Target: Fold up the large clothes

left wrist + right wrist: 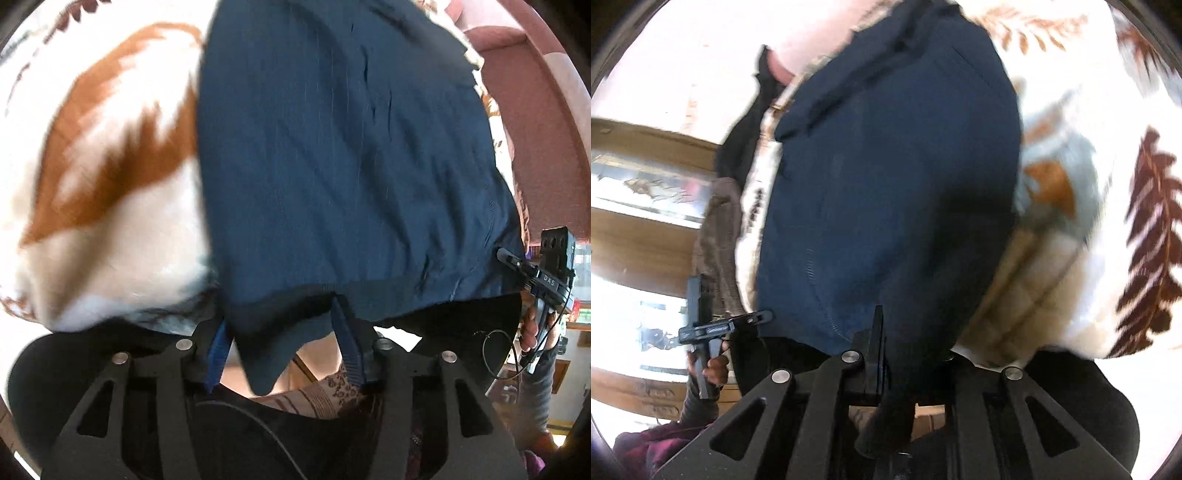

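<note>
A large navy blue garment (343,155) fills the middle of both views and lies over a white blanket with brown leaf prints (103,147). My left gripper (284,332) is shut on the garment's near edge, which hangs down between its blue-padded fingers (218,350). My right gripper (901,343) is shut on the other corner of the same garment (886,184); dark cloth hangs over its fingers. Each gripper shows in the other's view, the right one (517,264) at that view's far right and the left one (753,317) at lower left, both at the hem.
The leaf-print blanket (1108,184) covers the bed. A maroon upholstered seat (535,92) stands at the upper right of the left view. Wooden shelves with glass (646,192) and a dark hanging cloth (742,140) are to the left in the right view.
</note>
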The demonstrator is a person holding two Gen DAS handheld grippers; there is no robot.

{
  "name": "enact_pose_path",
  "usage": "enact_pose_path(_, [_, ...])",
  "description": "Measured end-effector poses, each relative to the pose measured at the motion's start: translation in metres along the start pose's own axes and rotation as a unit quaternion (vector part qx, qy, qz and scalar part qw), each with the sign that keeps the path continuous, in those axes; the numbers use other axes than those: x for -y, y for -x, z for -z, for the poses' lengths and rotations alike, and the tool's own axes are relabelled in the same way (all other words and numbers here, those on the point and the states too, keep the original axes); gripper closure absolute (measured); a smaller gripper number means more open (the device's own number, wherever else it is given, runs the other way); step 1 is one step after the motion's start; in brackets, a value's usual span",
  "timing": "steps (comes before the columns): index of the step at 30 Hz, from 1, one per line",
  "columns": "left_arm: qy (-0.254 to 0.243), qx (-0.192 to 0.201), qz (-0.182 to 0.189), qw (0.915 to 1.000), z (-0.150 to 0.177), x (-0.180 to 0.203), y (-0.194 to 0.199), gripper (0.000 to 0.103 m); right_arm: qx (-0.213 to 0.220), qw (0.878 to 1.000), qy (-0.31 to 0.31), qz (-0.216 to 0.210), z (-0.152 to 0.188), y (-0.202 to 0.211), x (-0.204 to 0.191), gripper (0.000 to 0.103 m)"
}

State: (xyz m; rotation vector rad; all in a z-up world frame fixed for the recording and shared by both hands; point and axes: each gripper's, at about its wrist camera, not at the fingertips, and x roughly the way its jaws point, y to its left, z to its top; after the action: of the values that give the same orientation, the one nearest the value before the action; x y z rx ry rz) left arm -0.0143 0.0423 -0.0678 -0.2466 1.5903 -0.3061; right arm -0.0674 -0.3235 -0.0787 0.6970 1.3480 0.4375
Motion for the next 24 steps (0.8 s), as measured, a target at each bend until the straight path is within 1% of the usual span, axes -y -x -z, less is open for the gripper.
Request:
enact_pose_path(1, [-0.001,0.0,-0.003,1.0,0.001,0.001,-0.001,0.06,-0.002,1.0,-0.007,-0.001,0.001,-0.004,0.002,0.088])
enact_pose_path(2, [-0.006,0.001,-0.007,1.0,0.002,0.005,-0.002,0.08,0.0,1.0,-0.003,-0.001,0.002,-0.006,0.0,0.088])
enact_pose_path(3, [-0.013,0.002,-0.013,0.9998,0.002,0.006,0.002,0.088,0.002,1.0,0.01,-0.004,0.002,-0.005,-0.004,0.088])
enact_pose_path(4, [-0.025,0.007,-0.012,0.9996,0.004,0.011,0.008,0.099,0.003,1.0,0.026,-0.01,0.003,-0.003,-0.009,0.093])
enact_pose_path(5, [-0.033,0.014,-0.006,0.9993,0.002,0.013,0.013,0.1,0.009,0.999,0.043,-0.021,0.004,0.001,-0.014,0.096])
enact_pose_path(7, [-0.041,0.029,0.009,0.9987,0.003,0.02,0.03,0.1,0.027,0.997,0.065,-0.038,0.004,0.011,-0.024,0.096])
enact_pose_path(9, [-0.046,0.045,0.028,0.9975,0.0,0.024,0.044,0.1,0.057,0.993,0.079,-0.072,0.002,0.026,-0.031,0.096])
enact_pose_path(11, [-0.044,0.069,0.053,0.9952,-0.005,0.028,0.058,0.1,0.088,0.988,0.08,-0.103,-0.003,0.041,-0.034,0.096])
enact_pose_path(14, [-0.039,0.103,0.082,0.9905,-0.014,0.034,0.075,0.1,0.124,0.98,0.076,-0.135,-0.012,0.054,-0.039,0.096])
enact_pose_path(15, [-0.039,0.113,0.088,0.9889,-0.015,0.034,0.08,0.1,0.132,0.978,0.076,-0.141,-0.015,0.059,-0.039,0.096])
enact_pose_path(17, [-0.036,0.137,0.097,0.9852,-0.028,0.031,0.088,0.1,0.148,0.975,0.079,-0.148,-0.022,0.067,-0.043,0.096])
enact_pose_path(18, [-0.035,0.148,0.103,0.9831,-0.036,0.022,0.099,0.1,0.154,0.973,0.081,-0.151,-0.024,0.069,-0.045,0.096])
enact_pose_path(19, [-0.033,0.16,0.106,0.9809,-0.04,0.024,0.103,0.1,0.16,0.971,0.082,-0.155,-0.029,0.072,-0.047,0.096])
enact_pose_path(21, [-0.028,0.188,0.111,0.9755,-0.051,0.023,0.113,0.1,0.171,0.969,0.083,-0.16,-0.038,0.078,-0.05,0.096])
enact_pose_path(24, [-0.011,0.236,0.113,0.965,-0.072,0.022,0.13,0.1,0.183,0.965,0.08,-0.171,-0.05,0.081,-0.054,0.096])
